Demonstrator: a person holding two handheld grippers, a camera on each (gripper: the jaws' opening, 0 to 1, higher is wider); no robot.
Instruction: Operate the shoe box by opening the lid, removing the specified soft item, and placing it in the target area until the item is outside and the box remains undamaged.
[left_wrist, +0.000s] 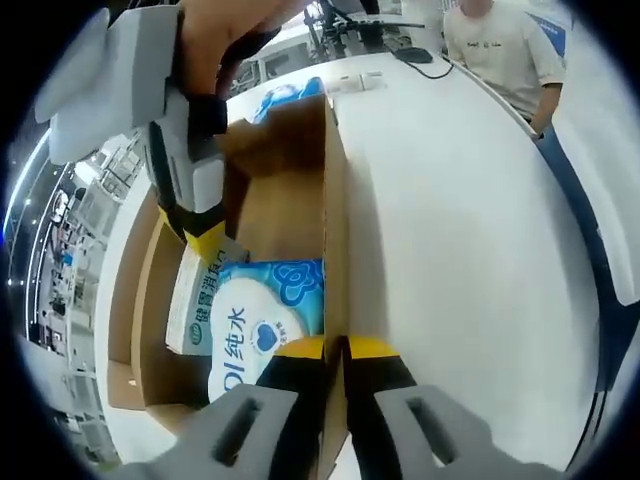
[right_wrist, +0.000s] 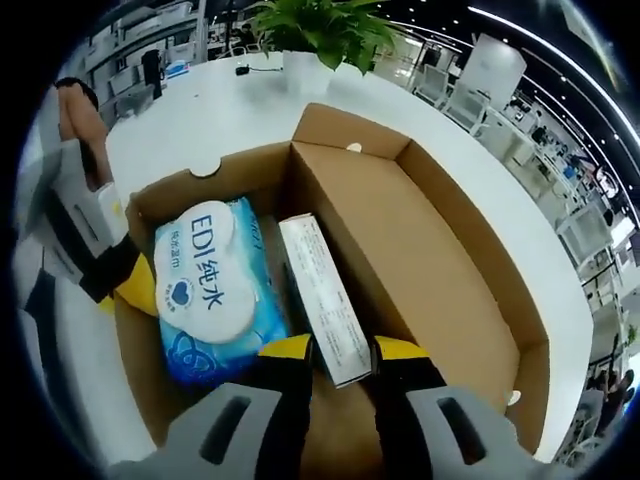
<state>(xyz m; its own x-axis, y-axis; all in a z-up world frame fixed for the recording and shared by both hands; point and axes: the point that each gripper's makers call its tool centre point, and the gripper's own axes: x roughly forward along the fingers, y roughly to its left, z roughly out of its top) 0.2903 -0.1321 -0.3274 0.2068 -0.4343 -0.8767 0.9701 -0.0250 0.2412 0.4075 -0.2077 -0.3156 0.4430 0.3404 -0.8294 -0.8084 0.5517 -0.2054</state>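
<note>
A brown cardboard shoe box (left_wrist: 285, 200) stands open on a white table, its lid (right_wrist: 440, 260) folded back. Inside lie a blue wet-wipes pack (left_wrist: 262, 320) (right_wrist: 205, 290) and, beside it, a narrow white carton (right_wrist: 322, 295). My left gripper (left_wrist: 336, 352) is shut on the box's side wall; in the right gripper view it clamps that wall at the left (right_wrist: 122, 272). My right gripper (right_wrist: 345, 352) reaches down into the box, and its yellow-tipped jaws close on the near end of the white carton. In the left gripper view it enters from the upper left (left_wrist: 205, 238).
The white table (left_wrist: 470, 260) stretches wide beside the box. A person in a light shirt (left_wrist: 495, 45) sits at its far end, near a cable. A potted plant (right_wrist: 320, 35) stands beyond the box in the right gripper view. Chairs stand around the table's edge.
</note>
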